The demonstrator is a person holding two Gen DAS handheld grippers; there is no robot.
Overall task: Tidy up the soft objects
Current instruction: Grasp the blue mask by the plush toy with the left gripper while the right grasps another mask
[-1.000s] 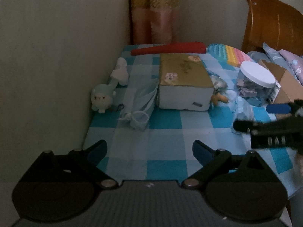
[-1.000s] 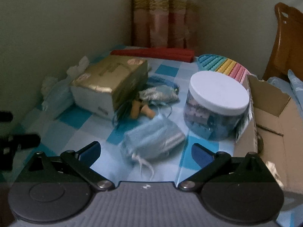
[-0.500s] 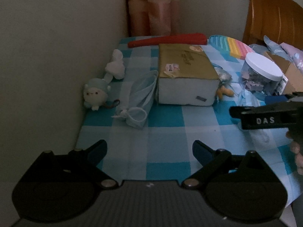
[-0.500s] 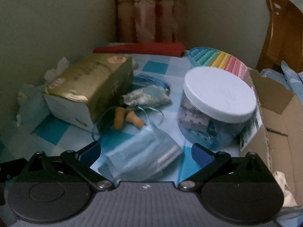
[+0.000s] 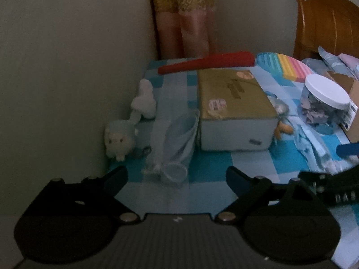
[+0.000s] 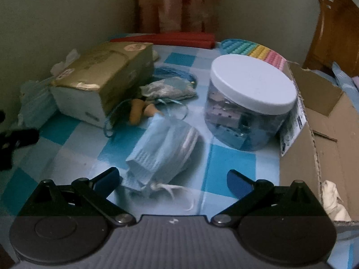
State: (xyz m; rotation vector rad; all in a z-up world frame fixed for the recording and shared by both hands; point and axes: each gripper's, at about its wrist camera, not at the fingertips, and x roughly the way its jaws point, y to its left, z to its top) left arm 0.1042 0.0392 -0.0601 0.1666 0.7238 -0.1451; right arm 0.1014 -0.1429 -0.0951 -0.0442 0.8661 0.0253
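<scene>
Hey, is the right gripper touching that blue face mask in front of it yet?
Cannot tell. In the right wrist view the face mask lies between the right gripper fingers, nearly meeting the left one.

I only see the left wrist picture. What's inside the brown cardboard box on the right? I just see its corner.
Observer: A white soft lump lies inside the brown cardboard box, at its near end. I cannot tell what it is.
Operator: Are the right tongs holding something?
Observer: No, they are open. The pleated light blue face mask lies just ahead, with its white ear loops between the fingertips.
Operator: Anything else I can't see?
Observer: A coil of blue cord lies behind a small pale fabric pouch, right of the gold-topped tissue box.
</scene>
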